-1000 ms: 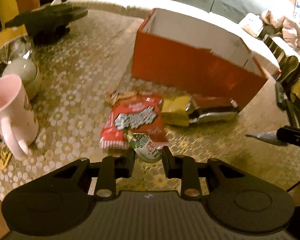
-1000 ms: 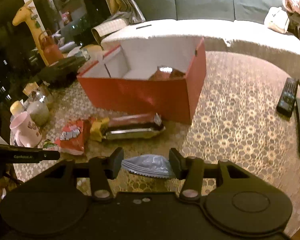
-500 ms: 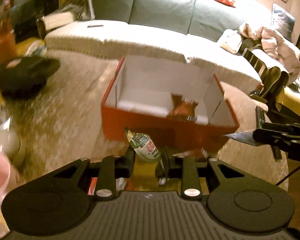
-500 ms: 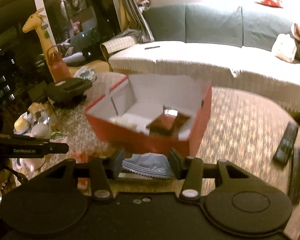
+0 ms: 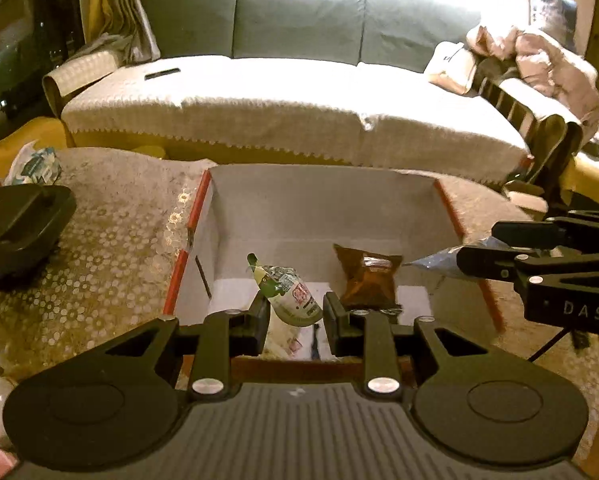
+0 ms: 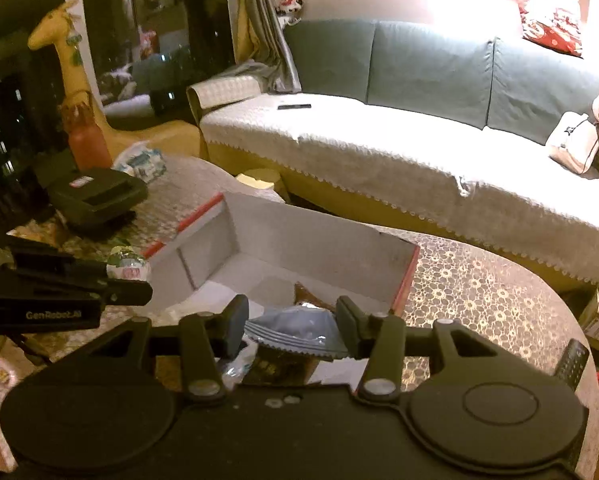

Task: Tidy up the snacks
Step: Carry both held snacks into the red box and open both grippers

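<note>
My left gripper (image 5: 295,312) is shut on a small green-and-white snack packet (image 5: 287,290) and holds it above the open red box (image 5: 187,256) with a white inside. A brown snack bag (image 5: 369,276) lies in the box. My right gripper (image 6: 291,330) is shut on a flat blue-grey snack pouch (image 6: 295,334) over the box's near right part (image 6: 405,280). The right gripper also shows in the left wrist view (image 5: 539,264) at the box's right wall. The left gripper shows in the right wrist view (image 6: 71,284) with its packet (image 6: 127,266).
The box stands on a round table with a gold floral cloth (image 5: 111,264). A black case (image 5: 15,228) sits at the left. A remote (image 6: 571,364) lies at the table's right edge. A sofa with a white cover (image 5: 299,108) is behind the table. A red bottle (image 6: 87,144) stands far left.
Both grippers have risen and moved forward from the snacks on the table to above the open box, each still holding its packet. The box interior is now seen from above.
</note>
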`<state>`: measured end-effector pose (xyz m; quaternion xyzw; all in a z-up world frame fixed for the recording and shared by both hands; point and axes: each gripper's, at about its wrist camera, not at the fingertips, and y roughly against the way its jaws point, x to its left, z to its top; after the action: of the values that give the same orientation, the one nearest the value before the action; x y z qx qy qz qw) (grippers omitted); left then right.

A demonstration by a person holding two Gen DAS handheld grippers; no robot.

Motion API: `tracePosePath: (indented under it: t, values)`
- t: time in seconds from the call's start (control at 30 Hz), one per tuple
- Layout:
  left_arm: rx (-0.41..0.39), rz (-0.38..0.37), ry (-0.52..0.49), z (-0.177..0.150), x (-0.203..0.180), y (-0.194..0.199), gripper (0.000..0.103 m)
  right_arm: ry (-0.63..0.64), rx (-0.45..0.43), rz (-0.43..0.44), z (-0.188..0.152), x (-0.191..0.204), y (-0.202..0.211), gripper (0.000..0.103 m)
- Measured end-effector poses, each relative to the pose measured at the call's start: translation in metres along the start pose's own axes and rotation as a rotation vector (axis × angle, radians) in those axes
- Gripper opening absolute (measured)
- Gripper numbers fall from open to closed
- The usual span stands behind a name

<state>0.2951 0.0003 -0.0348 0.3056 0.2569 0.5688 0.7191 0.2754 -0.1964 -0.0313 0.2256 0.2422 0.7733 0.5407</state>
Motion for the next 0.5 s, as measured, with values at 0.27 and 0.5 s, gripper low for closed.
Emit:
tracePosePath:
  t: [0.27, 0.5]
  values:
    - [0.085, 0.035, -0.023, 0.006, -0.001, -0.043, 0.028, 0.023, 0.08, -0.044, 0.001, -0.003, -0.046, 0.047]
    - [0.149, 0.055, -0.031, 0.001, -0.002, -0.067, 0.028, 0.044, 0.145, -0.062, -0.009, 0.002, -0.068, 0.048]
